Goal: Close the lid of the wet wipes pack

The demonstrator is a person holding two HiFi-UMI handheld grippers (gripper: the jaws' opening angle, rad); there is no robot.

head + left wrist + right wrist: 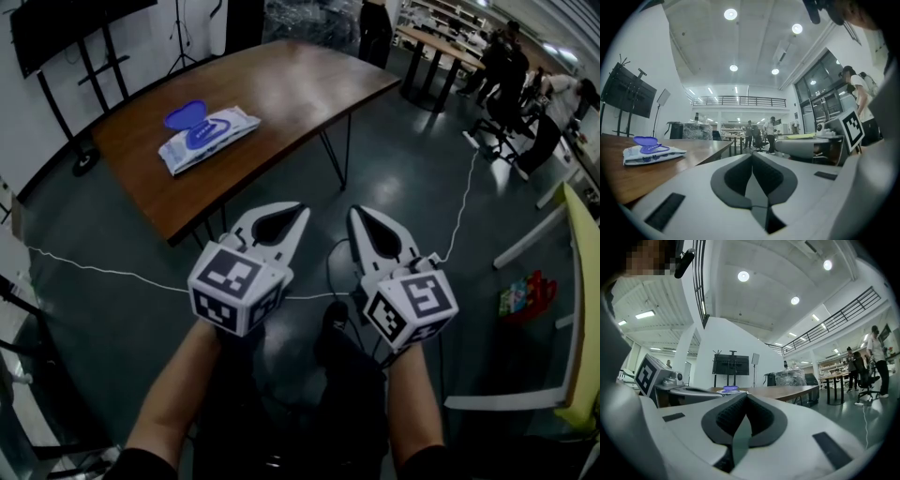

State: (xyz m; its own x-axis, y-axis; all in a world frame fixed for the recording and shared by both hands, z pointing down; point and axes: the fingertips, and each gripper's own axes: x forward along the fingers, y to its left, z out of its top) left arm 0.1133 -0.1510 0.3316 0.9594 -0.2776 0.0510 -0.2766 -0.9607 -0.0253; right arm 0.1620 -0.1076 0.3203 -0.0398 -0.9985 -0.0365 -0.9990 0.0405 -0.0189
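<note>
The white wet wipes pack (208, 136) lies on the brown wooden table (281, 94), towards its left end, with its blue lid (185, 115) flipped up and open. Both grippers hover over the floor, short of the table's near edge and well away from the pack. My left gripper (299, 213) is shut with nothing in it, and my right gripper (358, 214) beside it is shut and empty too. In the left gripper view the pack (651, 153) sits far left of the shut jaws of the left gripper (752, 157). The right gripper view shows the blue lid (730, 388) just above the tips of the right gripper (744, 397).
A white cable (103, 272) runs across the dark floor under the grippers. A TV on a wheeled stand (66, 28) is at the far left. Other tables, office chairs and several people (502, 66) fill the back right. A white table with a yellow edge (581, 281) stands at the right.
</note>
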